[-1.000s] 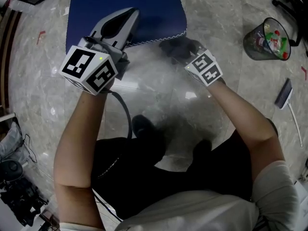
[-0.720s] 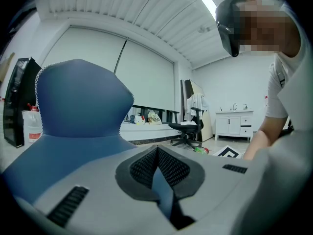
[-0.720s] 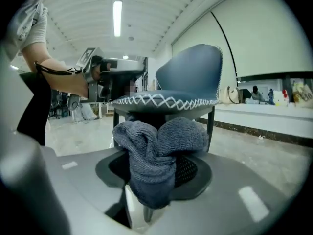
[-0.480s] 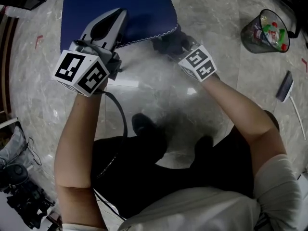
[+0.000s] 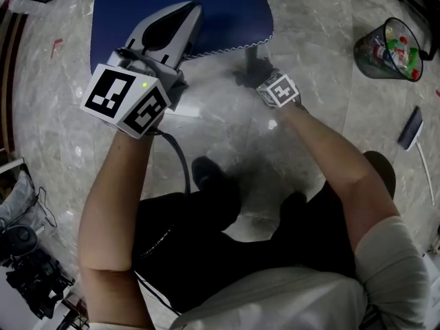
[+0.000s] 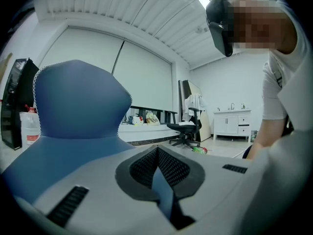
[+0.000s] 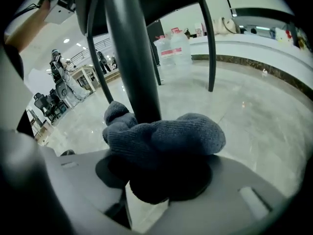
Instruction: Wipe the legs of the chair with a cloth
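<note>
The chair's blue seat fills the top of the head view. My left gripper rests at the seat's front edge, jaws shut with nothing held; its own view shows the blue chair back ahead. My right gripper is low beside the seat's right corner, shut on a dark grey cloth. In the right gripper view the cloth is bunched against a black chair leg that rises straight up from it. Another thin black leg stands behind.
A wire waste bin with rubbish stands on the marble floor at the right, and a flat dark object lies below it. A black cable trails from the left gripper. Equipment sits at the lower left. Water bottles stand beyond the legs.
My right gripper has dropped lower and moved slightly right with the cloth, along the leg under the seat's corner. The left gripper stays on the seat edge.
</note>
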Motion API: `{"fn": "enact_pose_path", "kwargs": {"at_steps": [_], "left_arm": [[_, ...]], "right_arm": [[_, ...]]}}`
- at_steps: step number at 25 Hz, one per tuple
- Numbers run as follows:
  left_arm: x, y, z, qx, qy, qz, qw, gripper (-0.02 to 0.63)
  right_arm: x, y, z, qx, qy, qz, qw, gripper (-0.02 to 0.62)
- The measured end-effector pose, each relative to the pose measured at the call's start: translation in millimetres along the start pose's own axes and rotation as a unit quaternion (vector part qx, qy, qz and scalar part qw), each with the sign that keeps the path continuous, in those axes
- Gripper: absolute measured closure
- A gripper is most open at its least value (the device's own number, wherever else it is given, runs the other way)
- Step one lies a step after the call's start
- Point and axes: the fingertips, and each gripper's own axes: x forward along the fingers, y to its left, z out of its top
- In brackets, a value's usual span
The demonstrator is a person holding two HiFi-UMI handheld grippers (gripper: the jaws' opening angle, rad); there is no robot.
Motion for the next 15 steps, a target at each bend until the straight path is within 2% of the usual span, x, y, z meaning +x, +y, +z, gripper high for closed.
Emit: {"fn": "enact_pose_path", "kwargs": {"at_steps": [2, 7, 11, 15], "left_arm": [[-2, 2, 1, -0.005, -0.002, -0.003, 1.0, 0.6], [-4, 4, 3, -0.005, -0.003, -0.003, 1.0, 0.6], [-4, 5, 3, -0.007, -0.001, 0.001, 1.0, 0.6], [-3, 5, 3, -0.013, -0.002, 0.003, 0.9999, 0.6]], "right_arm": [[0, 2, 2, -0.004, 0.003, -0.002, 1.0, 0.419], [-29, 14, 41, -0.041, -0.025, 0.009, 0.999, 0.413], [-83, 28, 95, -0.103, -0.09, 0.001, 0.991, 0.408], [-150, 45, 156, -0.124, -0.186, -0.008, 0.975, 0.408]]}}
